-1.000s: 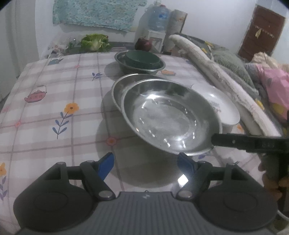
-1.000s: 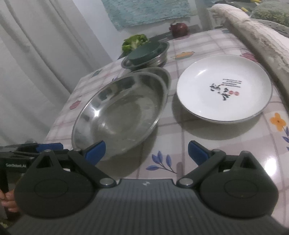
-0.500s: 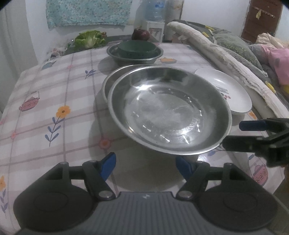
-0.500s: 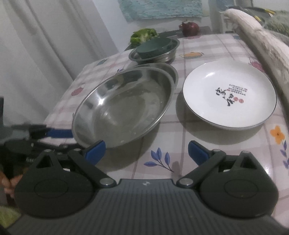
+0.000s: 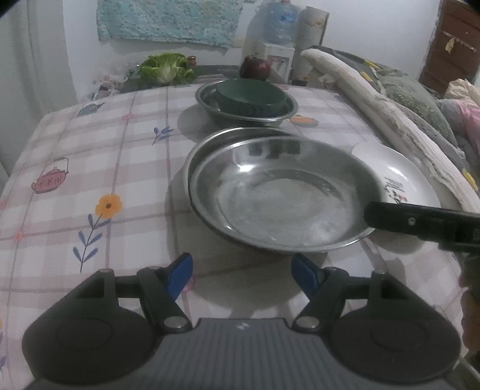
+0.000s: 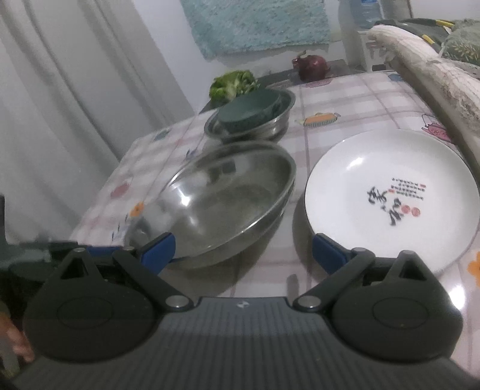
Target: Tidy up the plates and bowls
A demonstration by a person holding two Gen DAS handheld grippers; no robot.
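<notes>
A checked tablecloth (image 5: 90,168) with flowers and teapots printed on it covers the table. At its far edge lie a leafy green cabbage (image 5: 166,69) and, to the right of it, a dark red onion (image 5: 255,67). A pale blue towel (image 5: 168,21) hangs on the wall behind them. A water bottle (image 5: 280,22) stands on a white dispenser. Grey curtains (image 6: 75,99) hang at the left. Rolled bedding (image 5: 384,120) lies along the table's right side.

Tablecloth (image 5: 90,168): pink-white checks, flower prints. On it: silver steel plate (image 5: 279,195), dark green bowl (image 5: 250,96), white plate (image 6: 390,192) with black-red script.
</notes>
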